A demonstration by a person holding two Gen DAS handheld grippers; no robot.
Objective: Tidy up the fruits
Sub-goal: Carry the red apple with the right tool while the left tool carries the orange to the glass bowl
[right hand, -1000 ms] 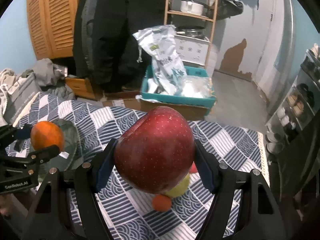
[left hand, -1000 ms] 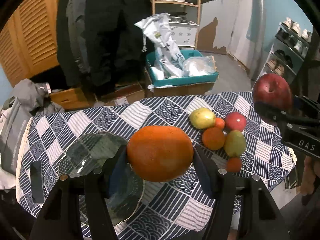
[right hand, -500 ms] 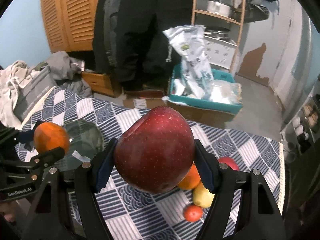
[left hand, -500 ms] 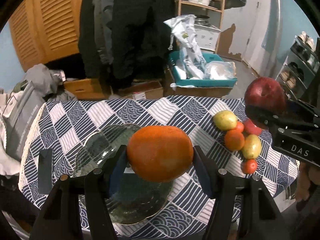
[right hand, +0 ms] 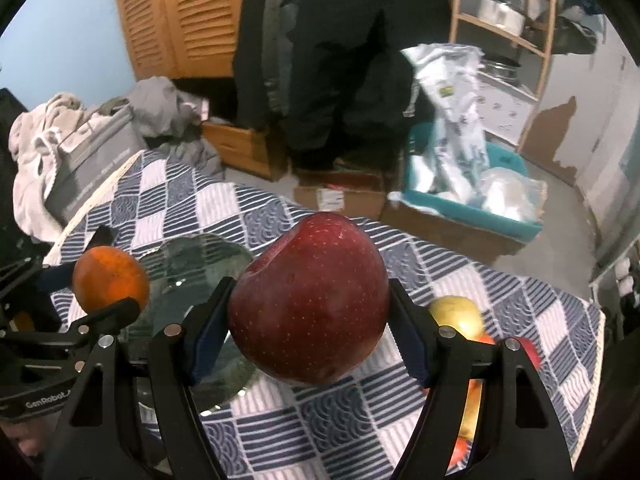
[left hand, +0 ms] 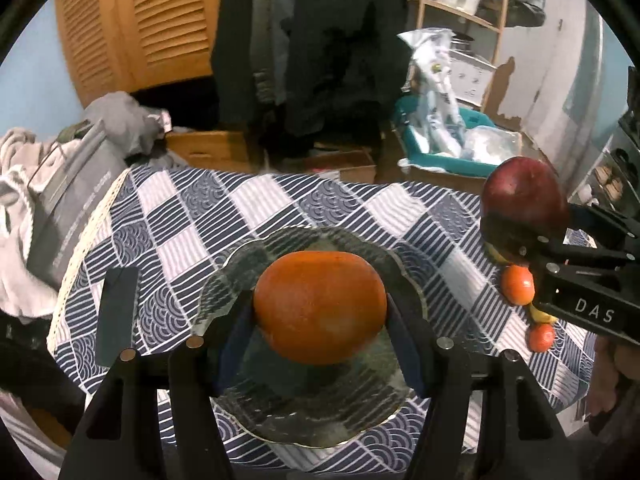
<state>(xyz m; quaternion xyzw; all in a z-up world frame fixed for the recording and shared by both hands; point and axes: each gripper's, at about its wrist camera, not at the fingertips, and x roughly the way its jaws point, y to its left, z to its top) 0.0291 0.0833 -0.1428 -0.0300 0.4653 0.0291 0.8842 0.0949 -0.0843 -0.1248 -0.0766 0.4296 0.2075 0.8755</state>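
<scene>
Transport step of the fruit-sorting task. A round orange fruit [left hand: 320,307] is clenched between the pads of the left tool [left hand: 320,320] and is carried above the scalloped clear glass plate [left hand: 248,412], which lies on the near left part of the counter covered by a blue-and-white patterned cloth [left hand: 256,204]. A large dark-red apple [right hand: 308,300] is grasped by the right tool [right hand: 310,328] and is held over the cloth to the right of the plate. The remaining small fruits, among them a yellow-green pear-like fruit [right hand: 458,314], are left clustered at the right side of the counter. The plate appears empty. For the next move, a lowering of the orange fruit onto the plate and a release of the pads are judged to be required; the apple is expected to be set beside it.
</scene>
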